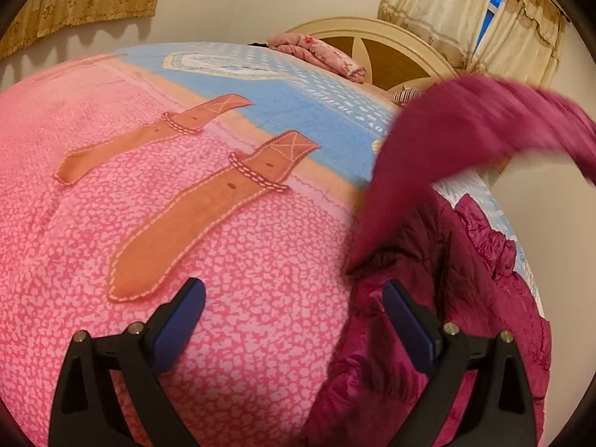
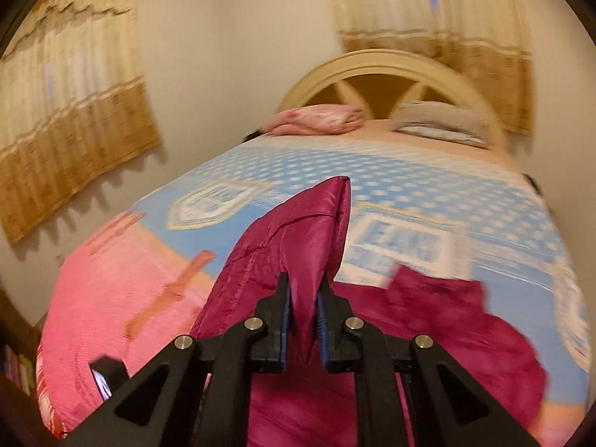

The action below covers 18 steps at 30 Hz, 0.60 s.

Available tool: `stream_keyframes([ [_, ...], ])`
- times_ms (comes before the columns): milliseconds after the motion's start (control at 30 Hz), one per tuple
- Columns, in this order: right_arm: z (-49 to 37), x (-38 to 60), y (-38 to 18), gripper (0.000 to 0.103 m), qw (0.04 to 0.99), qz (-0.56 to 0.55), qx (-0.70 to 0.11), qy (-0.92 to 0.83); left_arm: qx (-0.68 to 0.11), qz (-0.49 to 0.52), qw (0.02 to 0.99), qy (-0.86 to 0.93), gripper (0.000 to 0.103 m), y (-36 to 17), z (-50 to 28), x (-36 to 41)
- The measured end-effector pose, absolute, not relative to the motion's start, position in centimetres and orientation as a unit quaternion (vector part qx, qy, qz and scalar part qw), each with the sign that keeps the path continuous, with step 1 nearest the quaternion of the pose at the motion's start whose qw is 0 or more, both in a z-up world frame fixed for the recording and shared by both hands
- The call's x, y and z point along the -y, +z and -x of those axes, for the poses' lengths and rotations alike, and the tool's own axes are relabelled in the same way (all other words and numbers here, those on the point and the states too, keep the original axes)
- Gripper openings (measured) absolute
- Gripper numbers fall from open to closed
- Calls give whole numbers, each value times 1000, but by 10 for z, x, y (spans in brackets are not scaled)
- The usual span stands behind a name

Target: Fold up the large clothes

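A magenta quilted jacket (image 1: 439,298) lies on the bed at the right of the left wrist view, with one part (image 1: 465,130) lifted and blurred in the air. My left gripper (image 1: 294,298) is open and empty, just above the pink bedspread at the jacket's left edge. My right gripper (image 2: 304,290) is shut on a shiny fold of the jacket (image 2: 294,238) and holds it raised above the bed. The rest of the jacket (image 2: 447,327) lies below it.
The bed is covered by a pink and blue bedspread (image 1: 186,223) with brown strap patterns. A folded pink floral blanket (image 2: 316,119) and a pillow (image 2: 439,123) lie by the arched headboard (image 2: 391,70). Curtains (image 2: 74,111) hang on the walls.
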State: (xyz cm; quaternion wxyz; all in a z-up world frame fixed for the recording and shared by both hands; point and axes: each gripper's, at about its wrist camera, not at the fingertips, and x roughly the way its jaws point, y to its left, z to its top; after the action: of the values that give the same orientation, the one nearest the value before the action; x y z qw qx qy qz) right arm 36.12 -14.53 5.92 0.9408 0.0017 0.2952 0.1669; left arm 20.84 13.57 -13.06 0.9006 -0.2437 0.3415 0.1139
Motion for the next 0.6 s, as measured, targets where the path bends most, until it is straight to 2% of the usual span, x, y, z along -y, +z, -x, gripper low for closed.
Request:
stream_keyframes([
  [133, -341, 212, 44, 12, 941, -37, -315, 115, -348, 231, 900, 121, 99, -131, -212, -133],
  [267, -329, 263, 4, 12, 932, -74, -346, 77, -353, 221, 900, 127, 99, -131, -214, -131],
  [600, -328, 296, -105, 12, 898, -103, -427, 14, -364, 201, 901, 128, 99, -131, -218, -127],
])
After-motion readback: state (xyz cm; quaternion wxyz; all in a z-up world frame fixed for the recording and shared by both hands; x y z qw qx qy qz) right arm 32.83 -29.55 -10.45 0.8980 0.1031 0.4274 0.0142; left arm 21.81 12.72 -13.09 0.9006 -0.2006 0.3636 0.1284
